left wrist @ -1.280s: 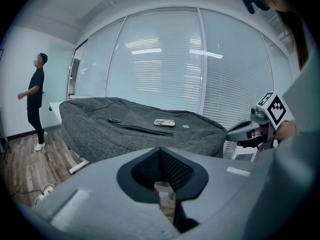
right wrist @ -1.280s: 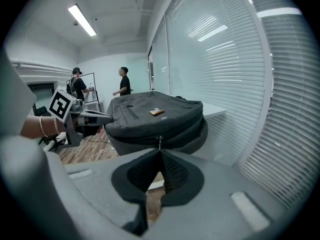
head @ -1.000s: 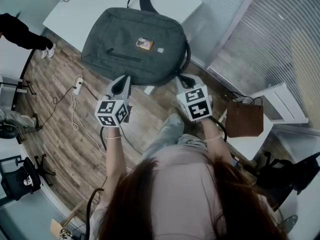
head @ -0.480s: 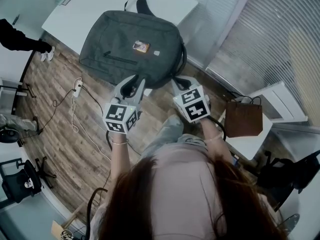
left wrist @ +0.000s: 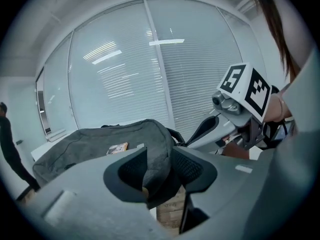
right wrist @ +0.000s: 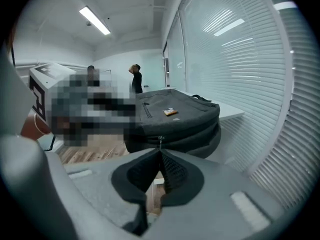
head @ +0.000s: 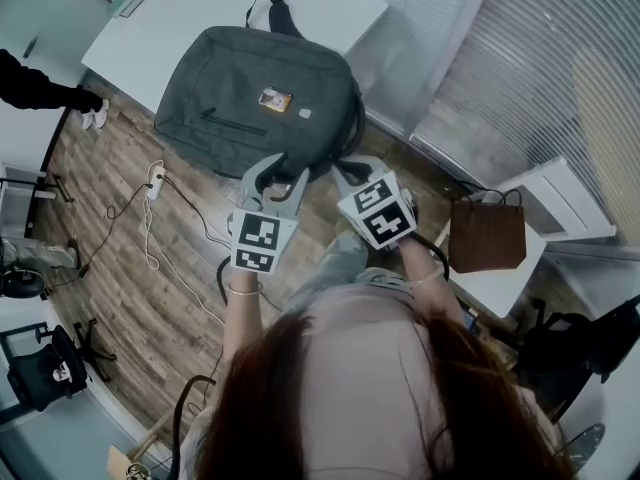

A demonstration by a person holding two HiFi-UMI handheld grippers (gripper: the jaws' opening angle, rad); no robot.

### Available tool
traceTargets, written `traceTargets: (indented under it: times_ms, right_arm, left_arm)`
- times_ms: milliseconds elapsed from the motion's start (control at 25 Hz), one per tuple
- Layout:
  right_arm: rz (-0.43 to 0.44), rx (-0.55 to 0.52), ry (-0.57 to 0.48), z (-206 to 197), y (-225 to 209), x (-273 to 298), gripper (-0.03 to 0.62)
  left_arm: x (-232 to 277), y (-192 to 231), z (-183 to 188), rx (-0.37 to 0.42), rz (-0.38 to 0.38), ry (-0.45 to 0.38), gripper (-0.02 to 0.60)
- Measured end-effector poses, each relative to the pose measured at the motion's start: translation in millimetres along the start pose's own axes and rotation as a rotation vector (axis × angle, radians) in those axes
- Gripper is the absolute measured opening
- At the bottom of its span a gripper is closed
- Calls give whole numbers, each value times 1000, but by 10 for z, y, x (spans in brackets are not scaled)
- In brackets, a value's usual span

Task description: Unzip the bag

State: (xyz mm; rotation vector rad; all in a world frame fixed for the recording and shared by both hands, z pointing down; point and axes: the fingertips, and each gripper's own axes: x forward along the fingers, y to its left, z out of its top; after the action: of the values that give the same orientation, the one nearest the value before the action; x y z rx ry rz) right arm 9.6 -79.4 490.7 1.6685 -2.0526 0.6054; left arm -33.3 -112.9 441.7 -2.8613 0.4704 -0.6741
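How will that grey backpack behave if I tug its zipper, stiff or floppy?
Probably floppy: the grey backpack looks like soft fabric, its end rounded where it hangs past the white table edge. It may slide toward you, since part overhangs and the right tool pinches just its zipper pull.

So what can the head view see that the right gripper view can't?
Only the head view shows the brown paper bag and the power strip. Only the right gripper view shows the zipper pull pinched in the shut right claw, plus a ceiling light. Both views show the grey bag with its orange tag lying on the white table.
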Motion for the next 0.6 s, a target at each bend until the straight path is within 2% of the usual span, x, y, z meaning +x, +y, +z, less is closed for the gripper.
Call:
traceTargets:
  times_ms: [200, 600]
  right_arm:
    - [38, -13, -2, 48, 94, -37, 8]
    - [70, -28, -6, 91, 96, -92, 6]
  left_arm:
    - [89, -153, 82, 81, -41, 34, 178]
    - [159, -187, 28, 206, -27, 151, 167]
